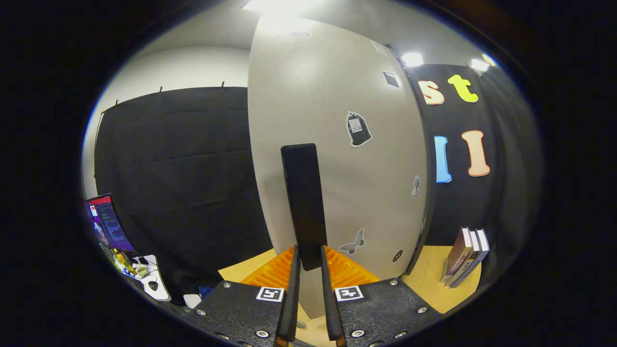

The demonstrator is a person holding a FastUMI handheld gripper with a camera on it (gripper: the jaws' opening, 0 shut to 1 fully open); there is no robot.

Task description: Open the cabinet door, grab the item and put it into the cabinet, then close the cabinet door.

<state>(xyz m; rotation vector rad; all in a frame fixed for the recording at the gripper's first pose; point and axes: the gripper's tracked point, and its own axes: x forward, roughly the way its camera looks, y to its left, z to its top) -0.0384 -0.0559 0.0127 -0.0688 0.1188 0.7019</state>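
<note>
A light grey cabinet door (337, 120) with several stickers stands upright close ahead of me. Its tall black handle (303, 202) runs vertically down the door, and the lower end sits between my fingers. My gripper (310, 262) is shut on that handle, one finger on each side of it. The door looks swung out, with its right edge near the booth wall. A stack of books (465, 258) leans upright on the wooden table (426, 279) to the right, beyond the door.
A monitor (108, 224) and a white desk with a mouse (153, 285) and small items stand low to the left. Black cloth wall lies behind the door on both sides.
</note>
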